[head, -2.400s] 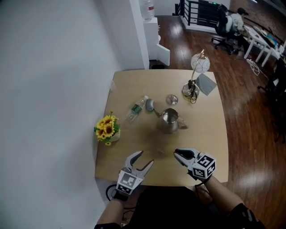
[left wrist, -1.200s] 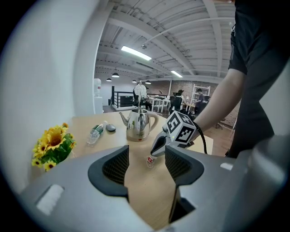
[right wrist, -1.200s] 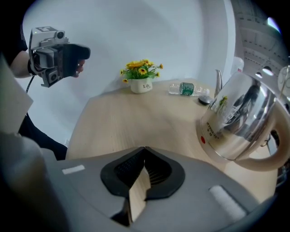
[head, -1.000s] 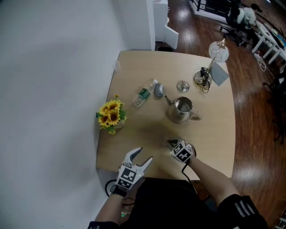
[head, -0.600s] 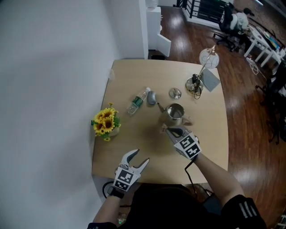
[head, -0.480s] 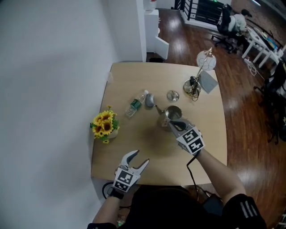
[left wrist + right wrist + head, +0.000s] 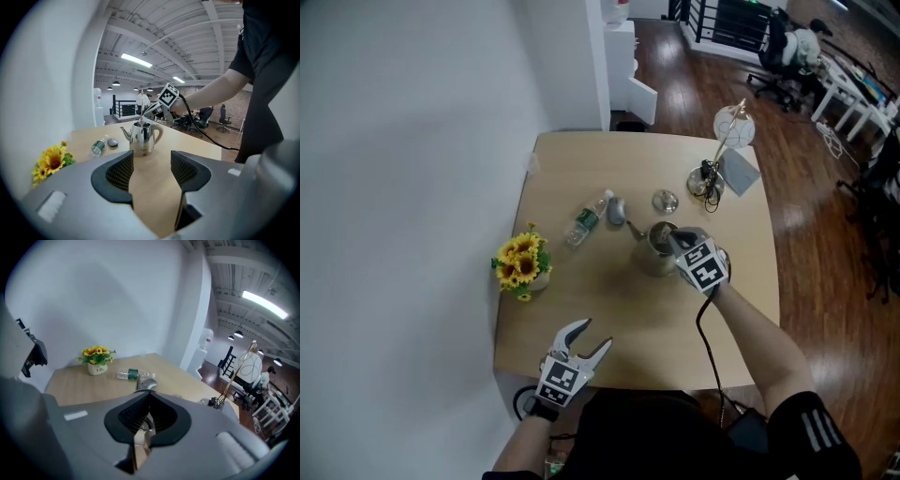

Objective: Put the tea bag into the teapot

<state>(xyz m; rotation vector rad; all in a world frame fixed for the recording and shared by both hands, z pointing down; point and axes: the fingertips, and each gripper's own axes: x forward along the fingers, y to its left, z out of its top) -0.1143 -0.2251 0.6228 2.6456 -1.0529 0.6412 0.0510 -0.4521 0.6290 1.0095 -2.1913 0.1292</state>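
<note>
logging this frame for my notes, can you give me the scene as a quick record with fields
right gripper: shut on the tea bag, above the teapot's open mouth
tea bag: at the mouth of the teapot; how far in cannot be told
teapot: upright on the table, lid off
lid: on the table beyond the teapot
left gripper: open, empty, over the table's near edge
also there: bottle on its side, flowers
</note>
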